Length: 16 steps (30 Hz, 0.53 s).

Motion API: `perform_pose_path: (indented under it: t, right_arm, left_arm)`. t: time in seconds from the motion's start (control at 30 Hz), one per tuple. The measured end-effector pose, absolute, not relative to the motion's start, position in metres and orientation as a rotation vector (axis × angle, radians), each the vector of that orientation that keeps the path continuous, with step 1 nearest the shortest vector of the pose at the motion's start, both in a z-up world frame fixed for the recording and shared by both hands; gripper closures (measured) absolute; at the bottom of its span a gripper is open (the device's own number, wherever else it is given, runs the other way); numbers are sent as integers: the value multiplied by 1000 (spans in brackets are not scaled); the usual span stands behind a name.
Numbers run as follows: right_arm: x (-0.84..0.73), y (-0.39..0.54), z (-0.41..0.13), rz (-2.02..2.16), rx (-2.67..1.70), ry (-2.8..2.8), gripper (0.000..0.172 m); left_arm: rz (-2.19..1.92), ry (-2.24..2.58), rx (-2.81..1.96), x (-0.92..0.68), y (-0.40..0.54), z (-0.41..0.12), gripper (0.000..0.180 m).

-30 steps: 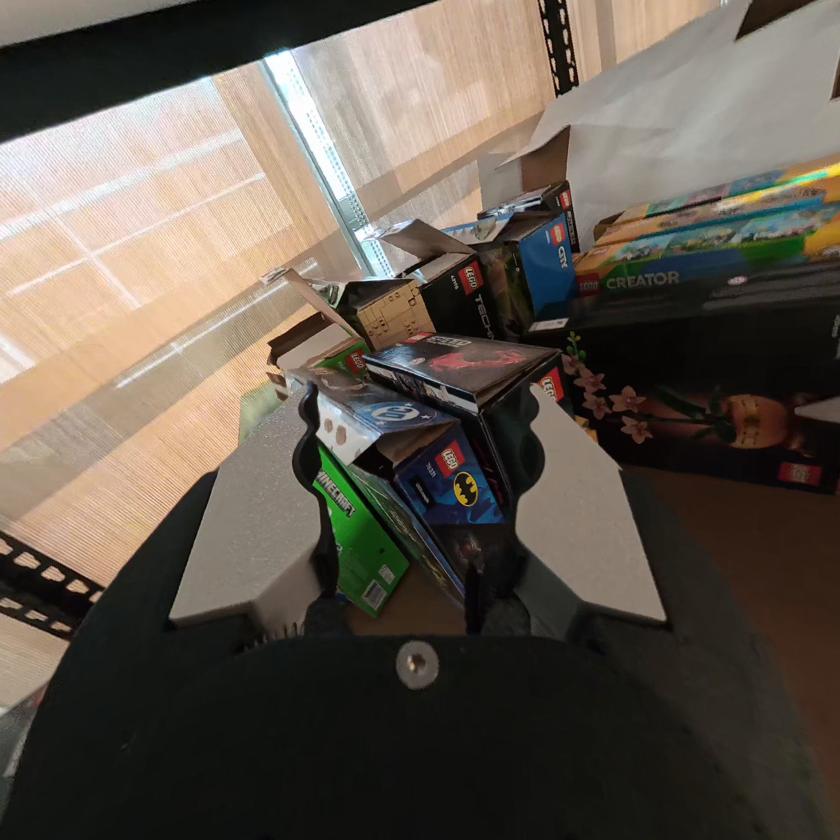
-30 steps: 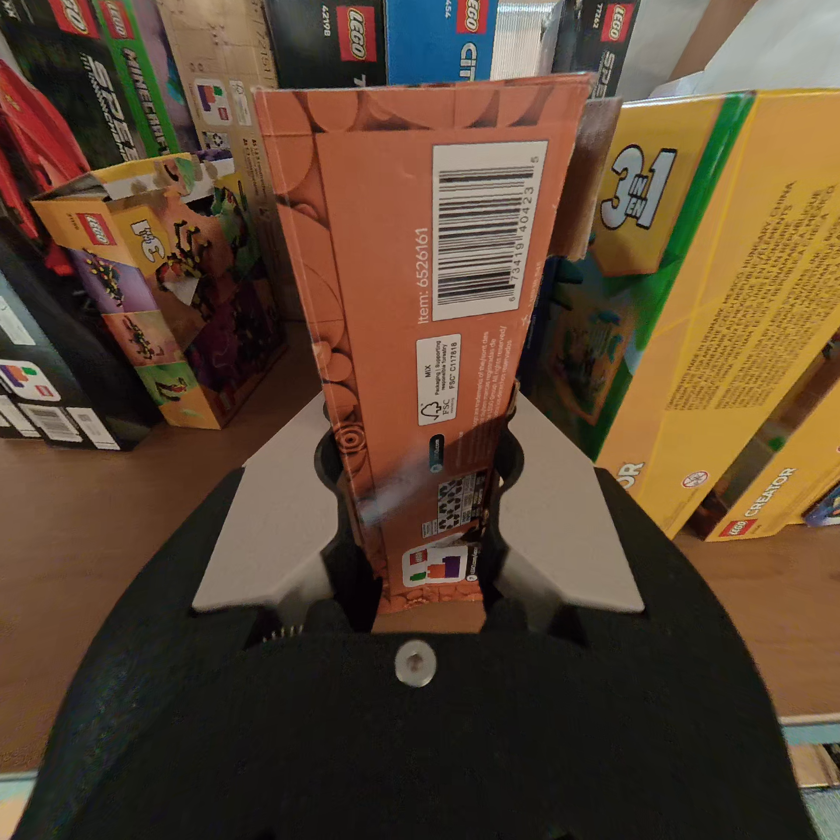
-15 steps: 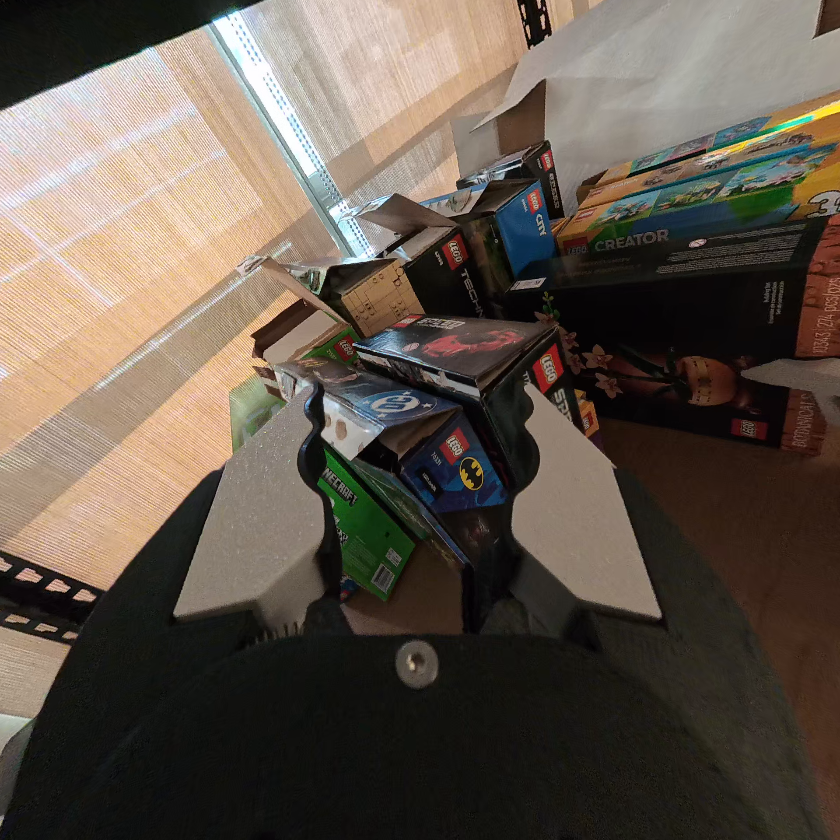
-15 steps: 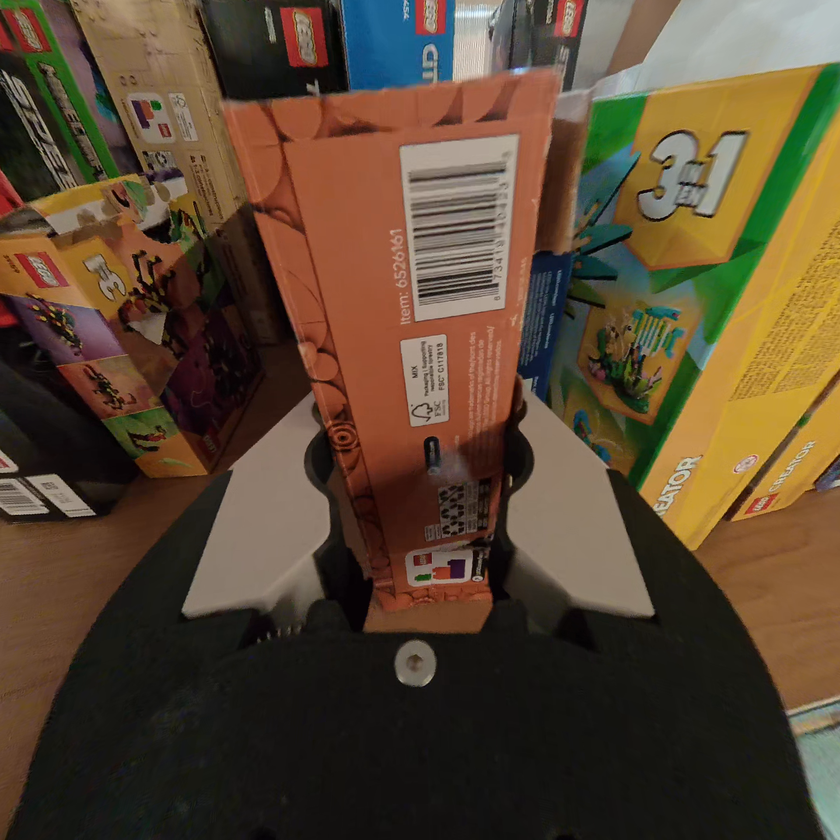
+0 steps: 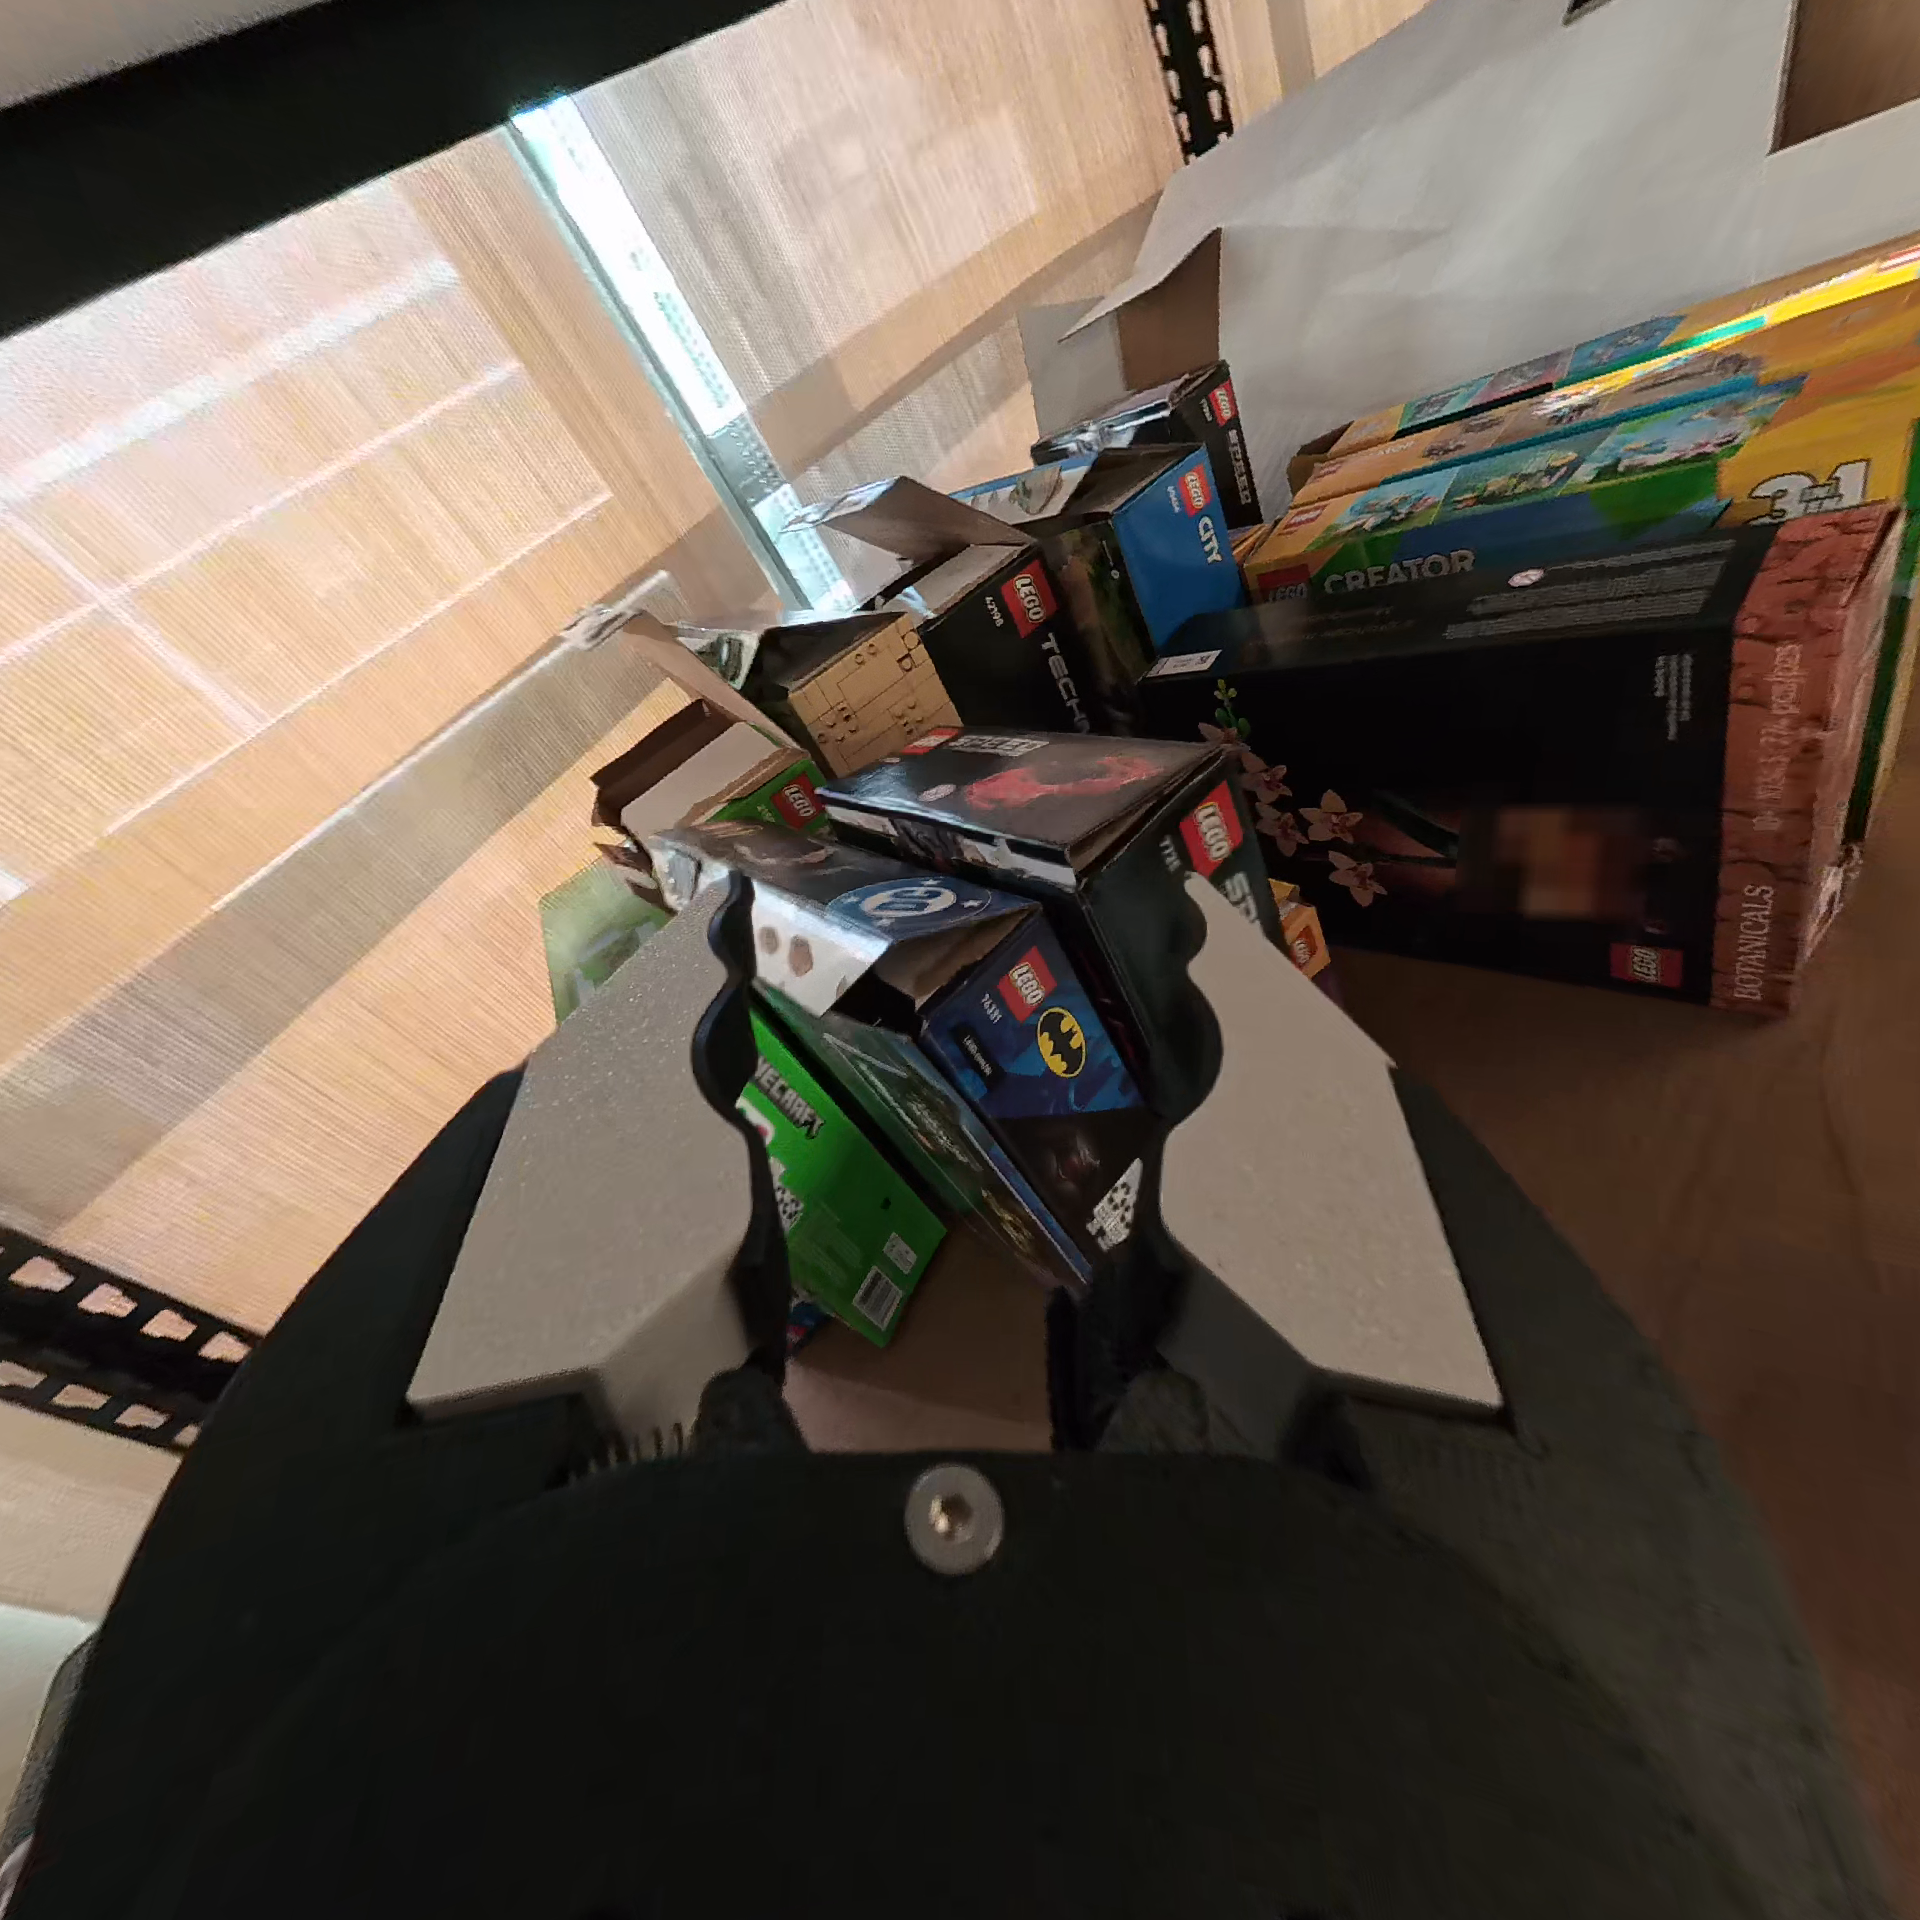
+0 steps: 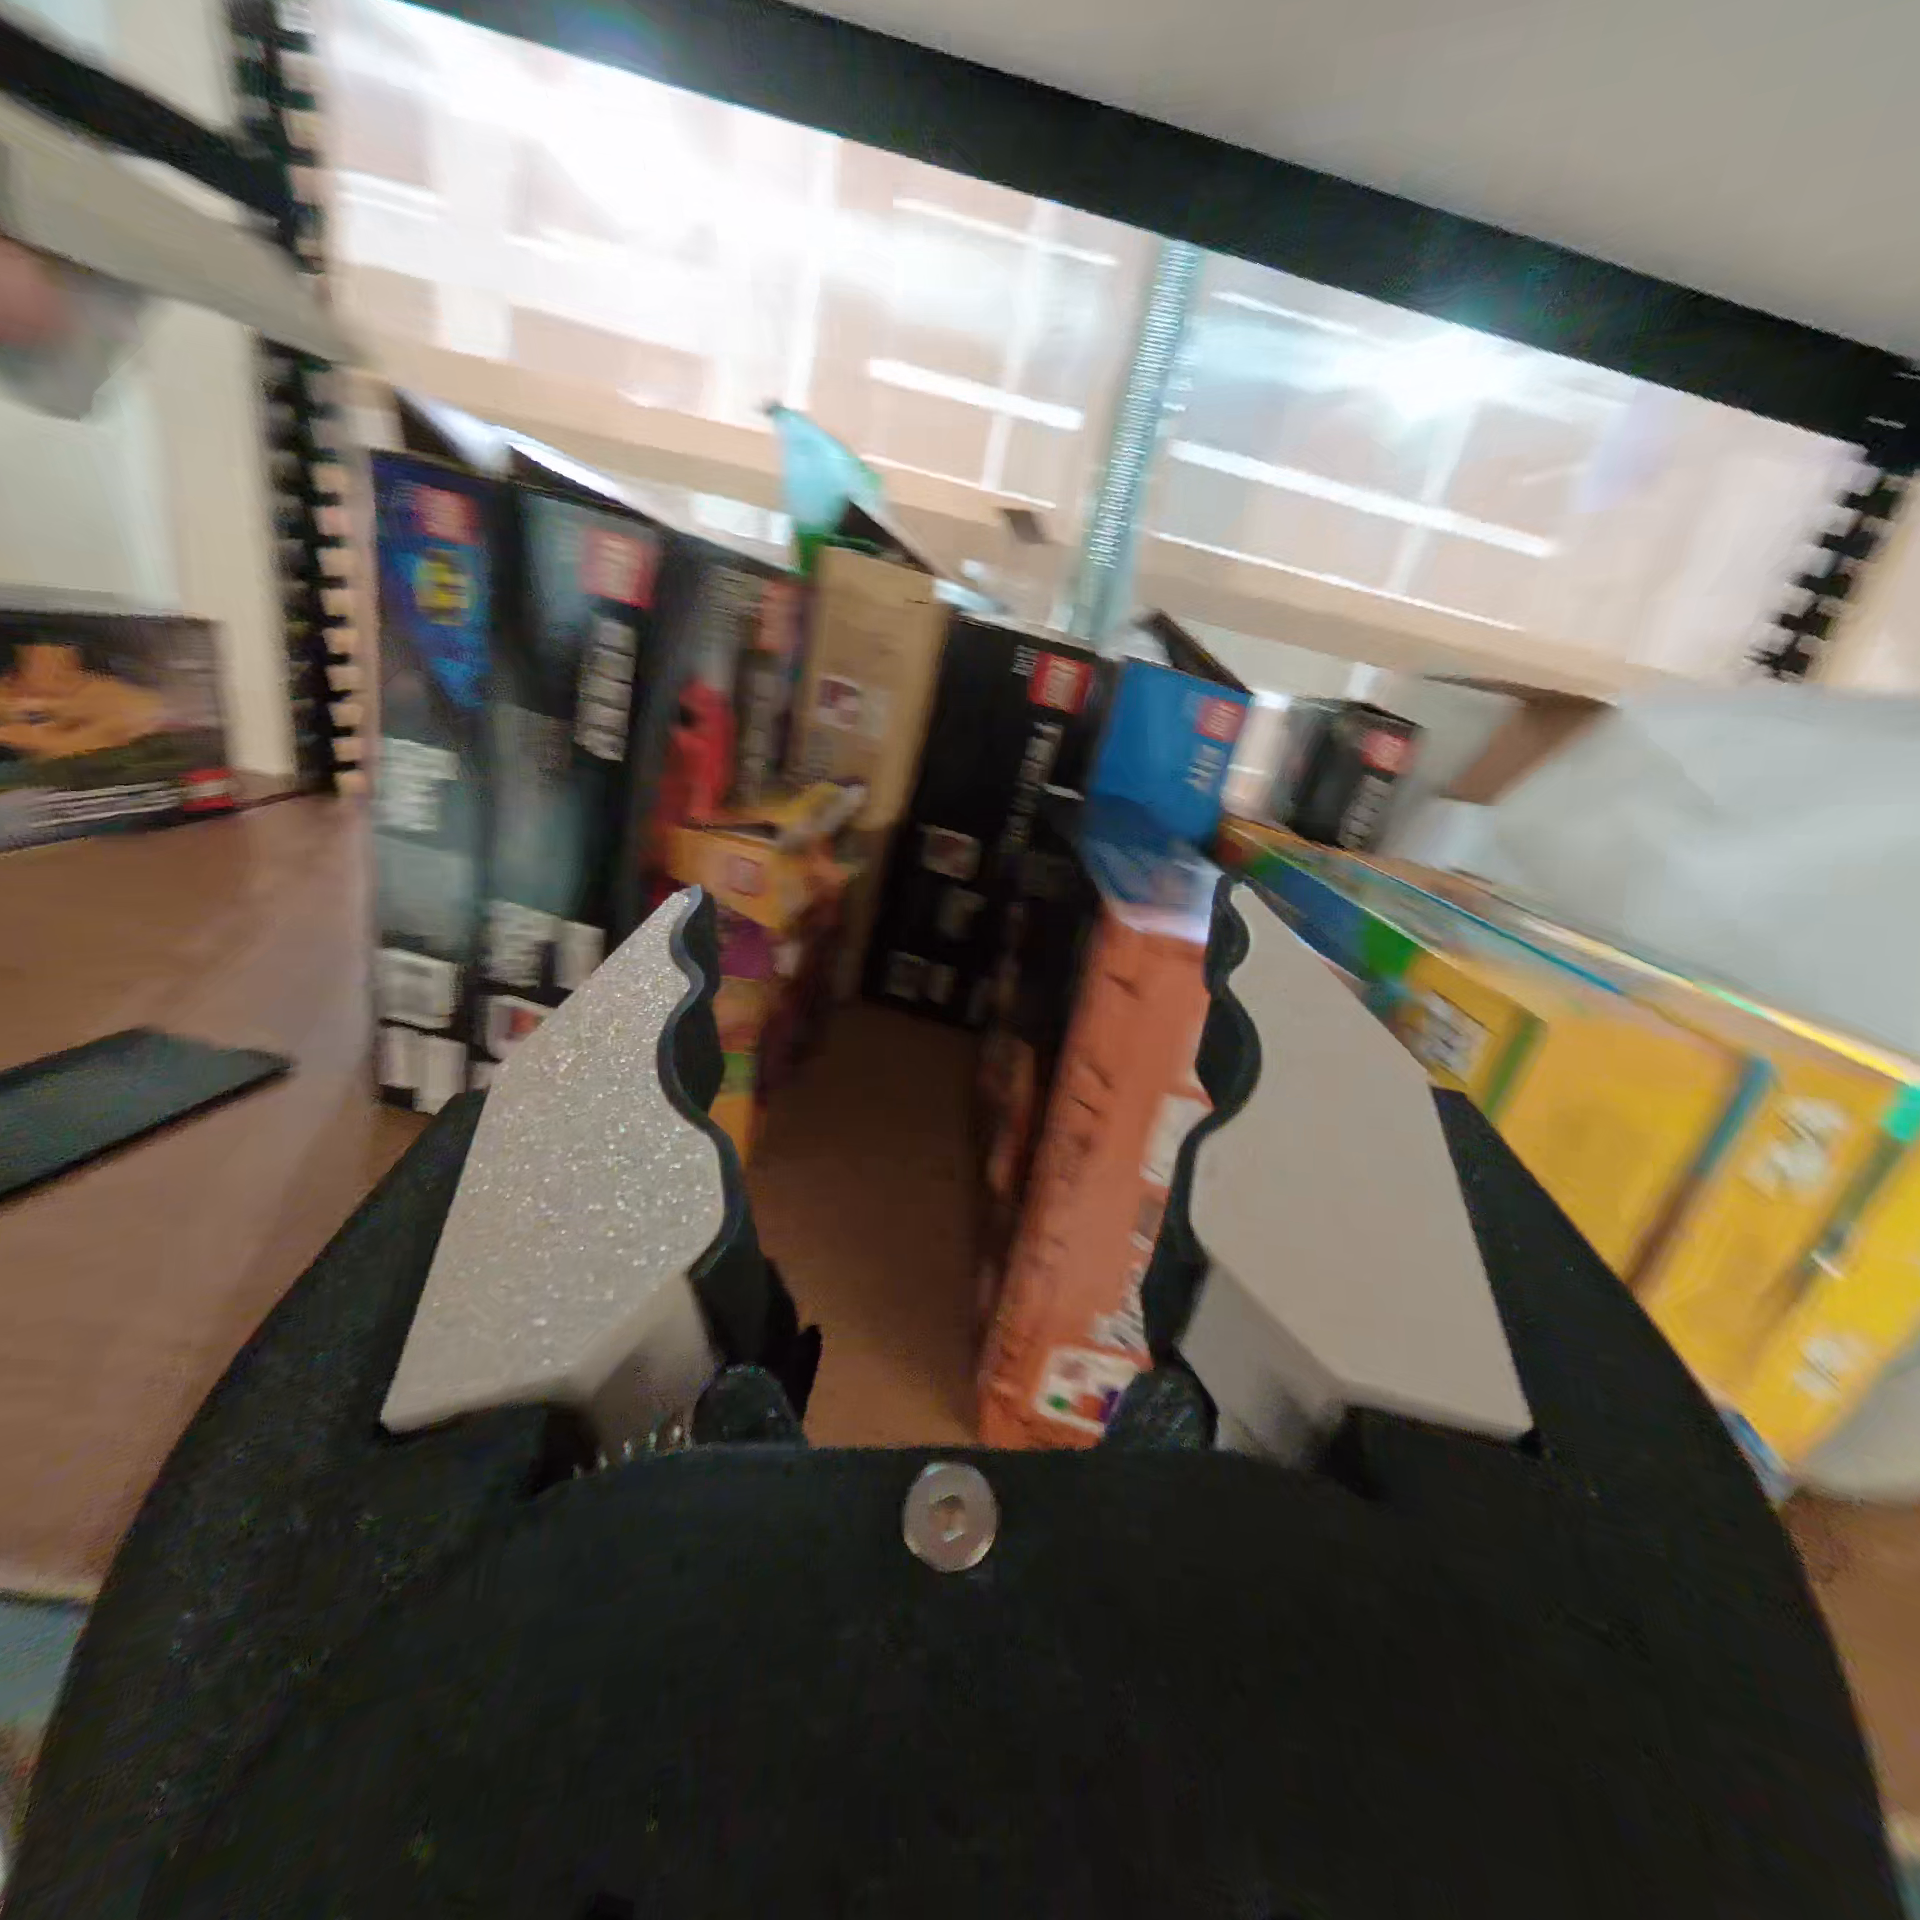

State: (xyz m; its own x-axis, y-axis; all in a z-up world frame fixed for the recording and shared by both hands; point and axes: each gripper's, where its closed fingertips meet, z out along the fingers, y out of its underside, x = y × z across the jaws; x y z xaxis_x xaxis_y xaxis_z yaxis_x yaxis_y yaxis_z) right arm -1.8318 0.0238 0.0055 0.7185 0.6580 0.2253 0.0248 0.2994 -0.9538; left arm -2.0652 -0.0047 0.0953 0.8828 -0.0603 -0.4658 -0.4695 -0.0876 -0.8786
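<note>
My right gripper is open. A black box with an orange end stands on the wooden shelf, close beside my right finger. My left pad is well clear of it. The same box shows at the right of the left wrist view, beside the yellow boxes. My left gripper is open and empty. Between its fingers I see a blue box with a bat logo, a black box with a red car and a green box, which stand beyond them.
A row of upright boxes fills the back and left of the shelf. Yellow boxes lie stacked at the right, below a white carton. A flat black piece lies at the left. A black shelf beam runs overhead.
My right gripper opened and let go of the orange-ended box, then pulled back. The box now stands on the shelf. My left gripper barely moved.
</note>
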Motion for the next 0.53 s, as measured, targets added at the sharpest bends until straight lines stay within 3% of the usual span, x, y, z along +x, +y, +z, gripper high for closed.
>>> perform_pose_path:
  t: [0.03,0.3,0.53]
  right_arm:
    - [-1851,12,10,507,-1186,-754,82]
    - [-1971,-10,41,598,-1024,-1143,78]
    - [-2018,33,42,678,-1089,-1112,73]
  left_arm:
    - [350,438,-1642,-2062,-2,96,107]
    - [527,548,-1738,-2062,19,85,120]
    - [521,307,-1801,-2095,13,79,114]
